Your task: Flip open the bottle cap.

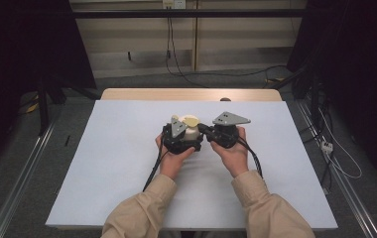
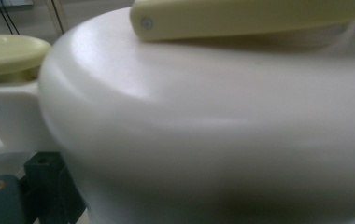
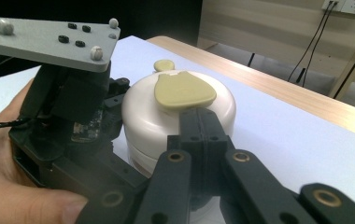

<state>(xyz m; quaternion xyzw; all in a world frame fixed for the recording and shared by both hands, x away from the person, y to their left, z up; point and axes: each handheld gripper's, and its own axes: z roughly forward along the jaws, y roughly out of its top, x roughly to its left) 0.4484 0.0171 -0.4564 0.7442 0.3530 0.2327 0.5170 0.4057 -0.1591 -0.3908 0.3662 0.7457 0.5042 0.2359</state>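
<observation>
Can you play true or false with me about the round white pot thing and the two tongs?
1. The white container sits on a white table cover. True.
2. The right tongs are wide open. False: their jaws are shut together, tips at the container's yellowish top tab.
3. The left tongs are right up against the container. True.
4. The container lies tipped on its side. False: it stands upright.
5. The person's sleeves are bright red. False: they are beige.

A cream round container (image 2: 213, 140) sat very close to the camera, blurred. A pale yellow flat handle (image 2: 250, 18) lay across its top. At the left, a yellow round knob (image 2: 10, 53) stood on a white tab (image 2: 7, 121).
</observation>
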